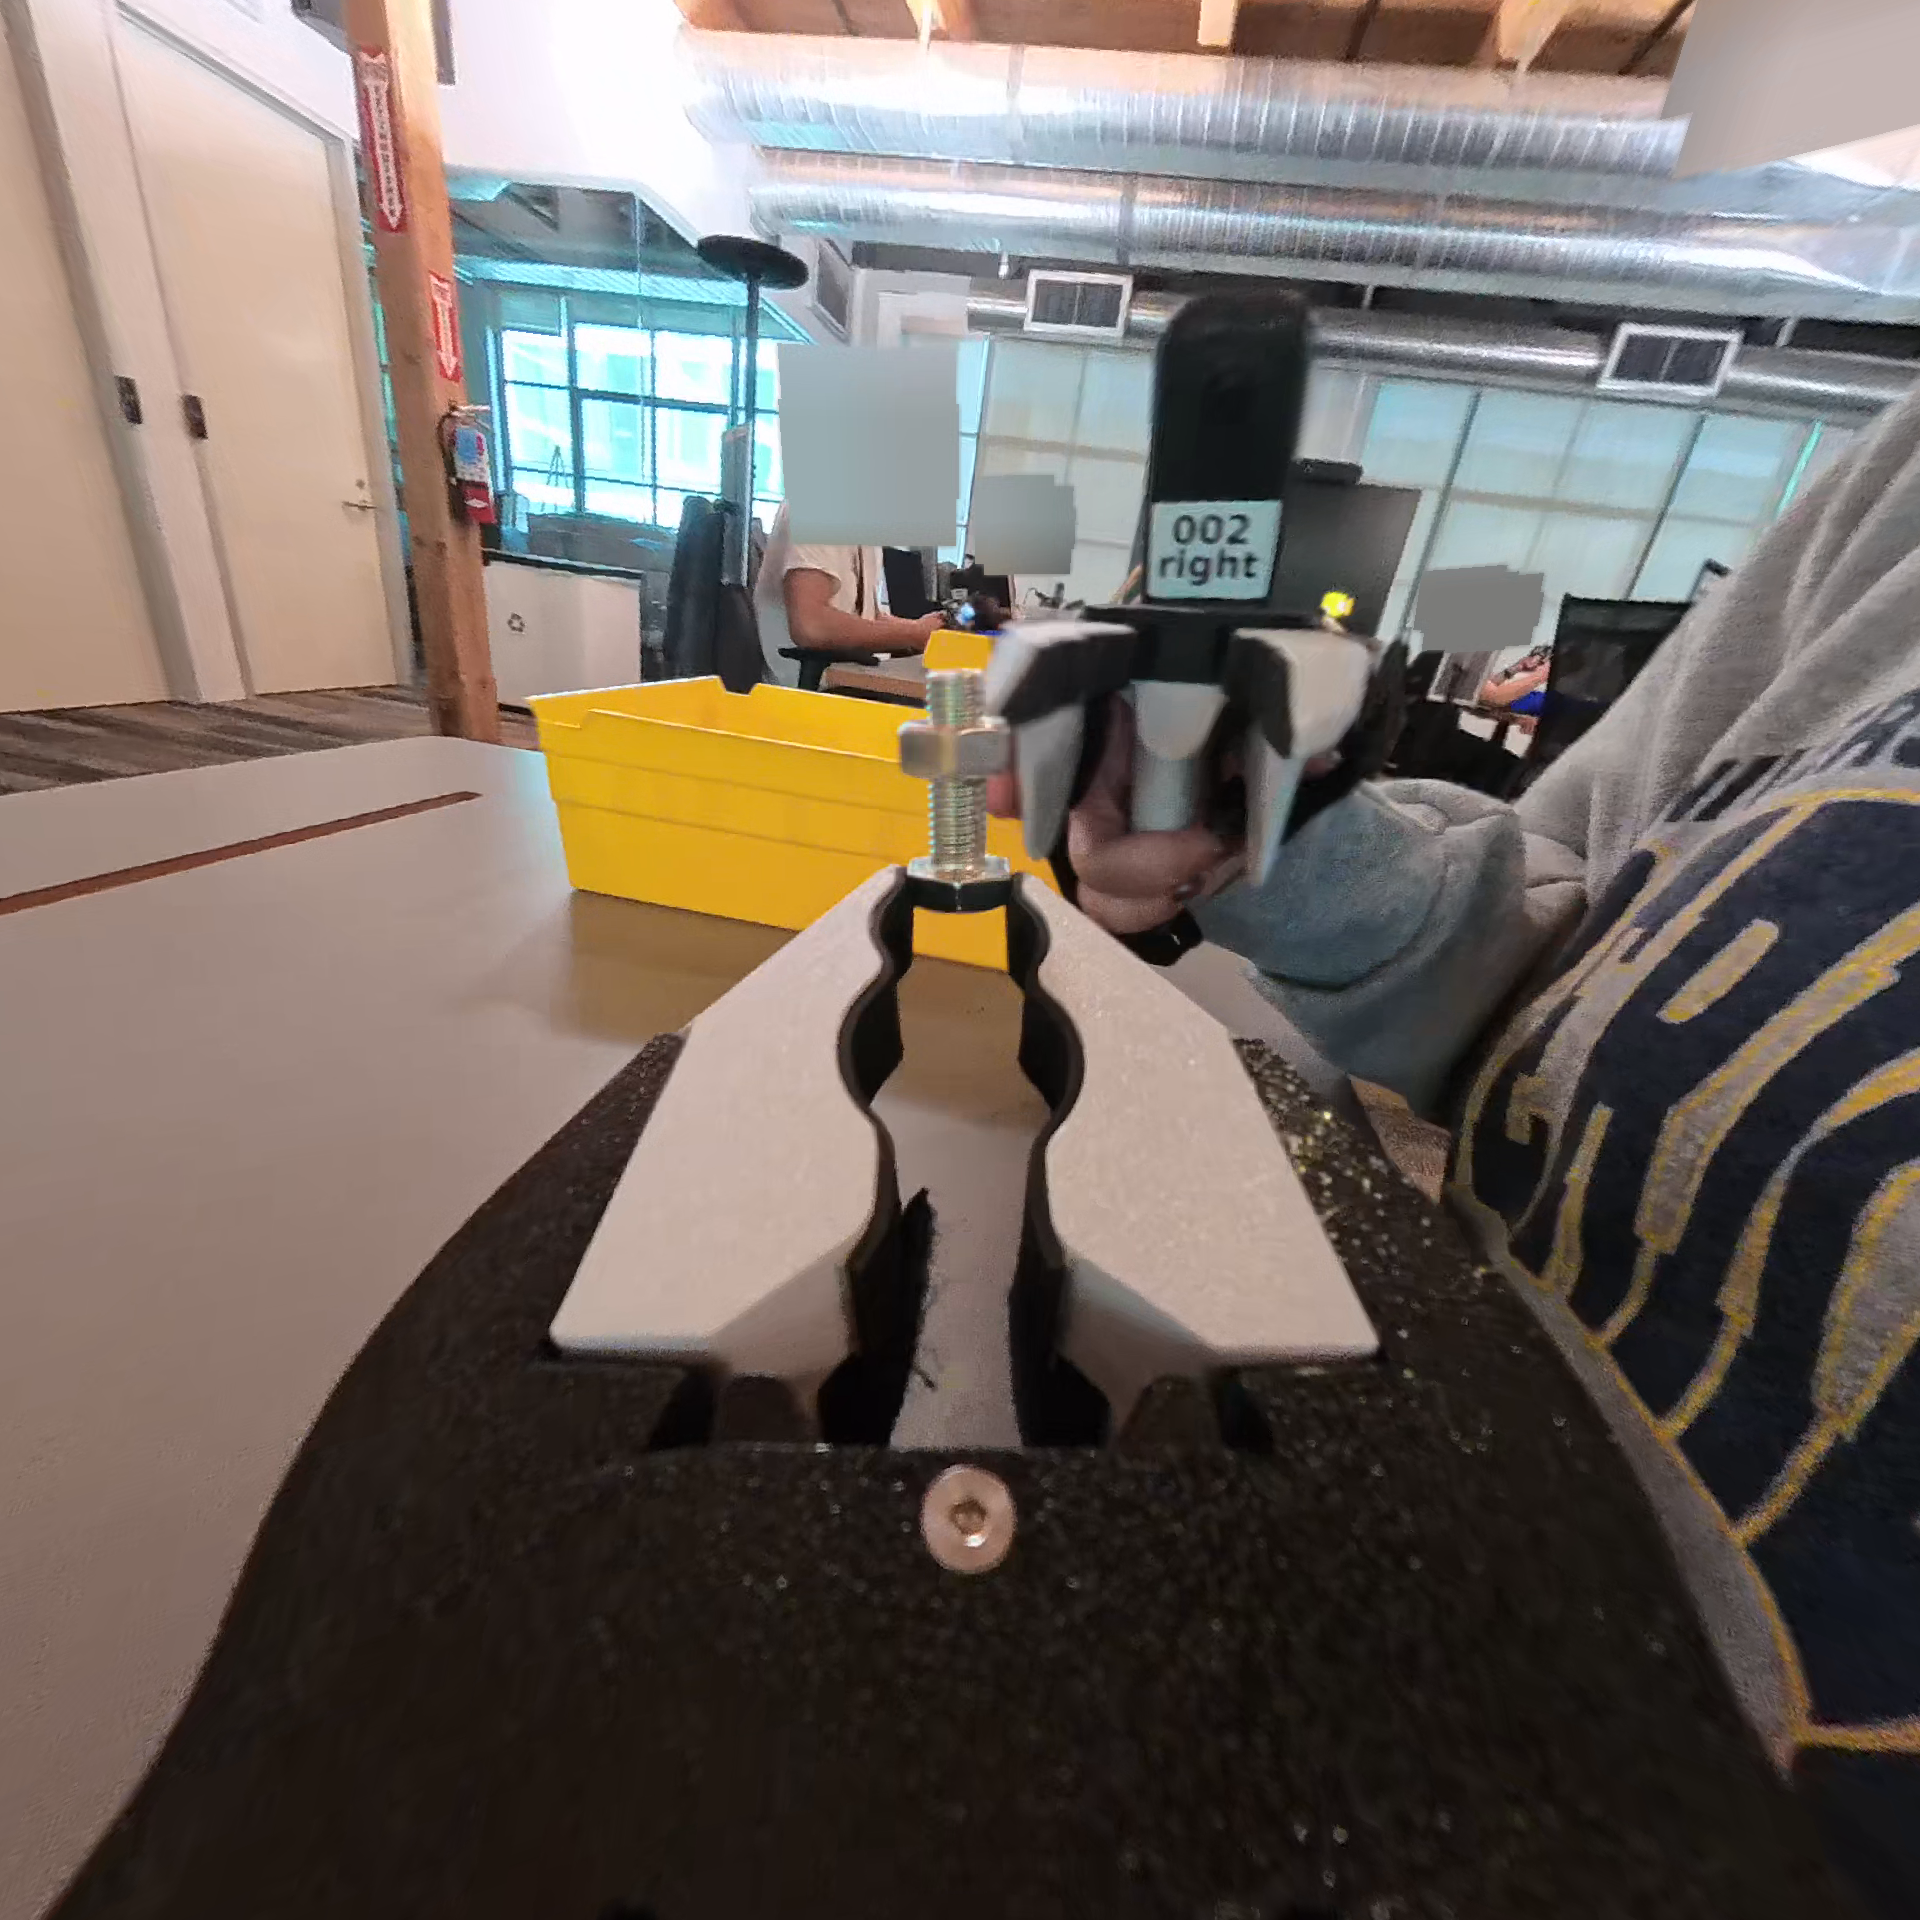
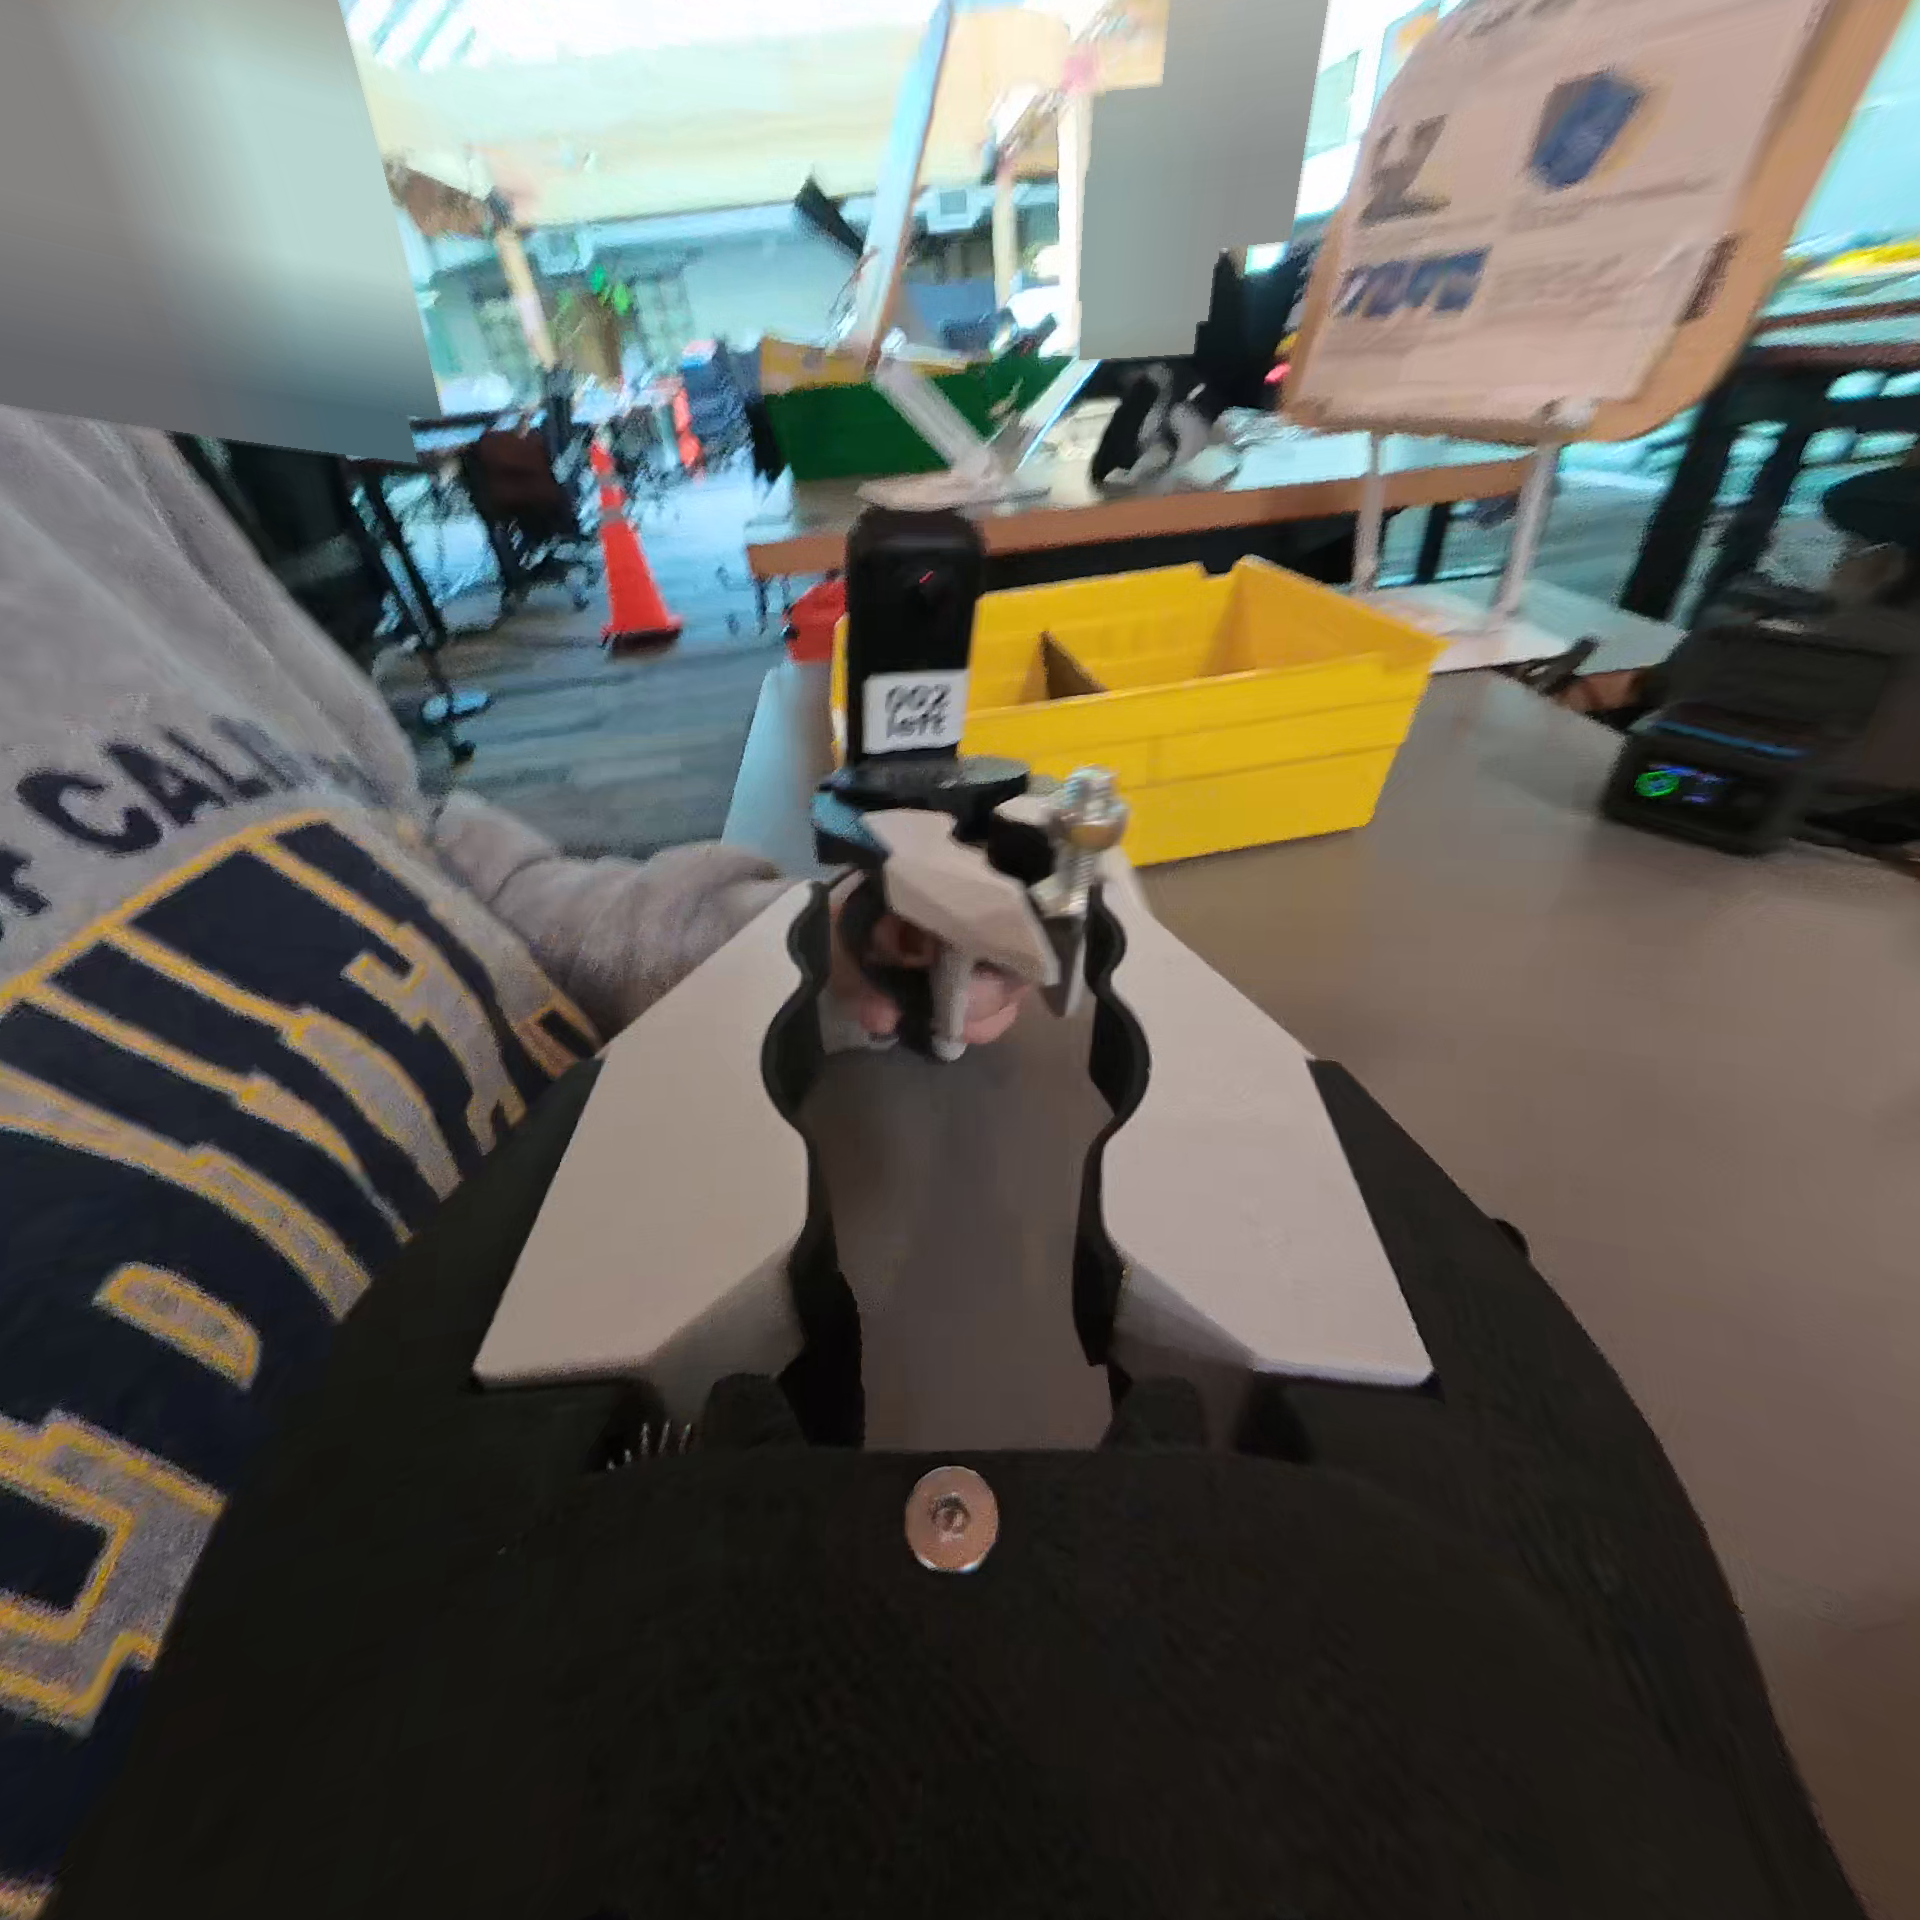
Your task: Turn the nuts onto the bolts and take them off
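left claw is clamped on the bolt head, shaft straight up above the counter, nut partway down it, and the right claw sits released just beside the nut

Bright daylight, blurred background, fisheye edges

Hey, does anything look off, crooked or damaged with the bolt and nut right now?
Nothing stands out. The bolt stands upright, its head pinched at the tips of the left claw, and the nut sits level partway down the thread. The right claw is open beside it. The yellow bin looks intact.
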Demonstrator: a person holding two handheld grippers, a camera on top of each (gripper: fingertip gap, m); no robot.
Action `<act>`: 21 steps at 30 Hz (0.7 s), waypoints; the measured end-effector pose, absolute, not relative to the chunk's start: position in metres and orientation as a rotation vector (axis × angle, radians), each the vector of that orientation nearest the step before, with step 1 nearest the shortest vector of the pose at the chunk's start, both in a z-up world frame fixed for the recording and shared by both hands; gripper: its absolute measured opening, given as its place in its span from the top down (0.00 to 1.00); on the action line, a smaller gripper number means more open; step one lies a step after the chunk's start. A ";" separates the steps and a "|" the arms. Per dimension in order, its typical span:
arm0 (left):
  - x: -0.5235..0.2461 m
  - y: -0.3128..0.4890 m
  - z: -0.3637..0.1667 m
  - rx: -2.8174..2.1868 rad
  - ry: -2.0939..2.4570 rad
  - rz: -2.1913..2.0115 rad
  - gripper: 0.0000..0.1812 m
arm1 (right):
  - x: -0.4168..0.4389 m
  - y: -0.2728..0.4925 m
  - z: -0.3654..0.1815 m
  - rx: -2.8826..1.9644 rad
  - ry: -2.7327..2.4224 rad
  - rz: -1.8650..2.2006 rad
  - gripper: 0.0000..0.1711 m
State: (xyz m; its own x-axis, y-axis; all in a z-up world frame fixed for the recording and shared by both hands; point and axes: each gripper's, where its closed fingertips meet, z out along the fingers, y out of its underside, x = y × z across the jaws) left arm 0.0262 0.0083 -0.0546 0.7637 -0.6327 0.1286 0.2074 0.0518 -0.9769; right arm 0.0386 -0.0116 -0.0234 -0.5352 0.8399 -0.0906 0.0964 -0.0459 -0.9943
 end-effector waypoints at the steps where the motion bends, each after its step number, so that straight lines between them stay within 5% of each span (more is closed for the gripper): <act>1: 0.032 0.007 -0.056 -1.383 0.410 -0.659 0.92 | 0.035 -0.009 -0.021 -1.002 -1.630 1.636 0.69; 9: 0.026 0.009 -0.053 -1.377 0.372 -0.667 0.91 | 0.018 -0.036 -0.030 -0.992 -1.754 1.678 0.53; 11: 0.005 0.010 -0.050 -1.366 0.274 -0.648 0.91 | 0.043 -0.031 -0.022 -0.936 -1.738 1.669 0.70; 12: 0.002 0.008 -0.047 -1.351 0.265 -0.656 0.91 | 0.046 -0.023 -0.016 -0.950 -1.673 1.648 0.70; 17: 0.042 0.004 -0.053 -1.369 0.446 -0.718 0.92 | 0.011 -0.015 -0.017 -1.003 -1.611 1.603 0.54; 21: 0.042 0.007 -0.055 -1.385 0.435 -0.715 0.91 | 0.007 -0.042 -0.034 -1.006 -1.764 1.670 0.53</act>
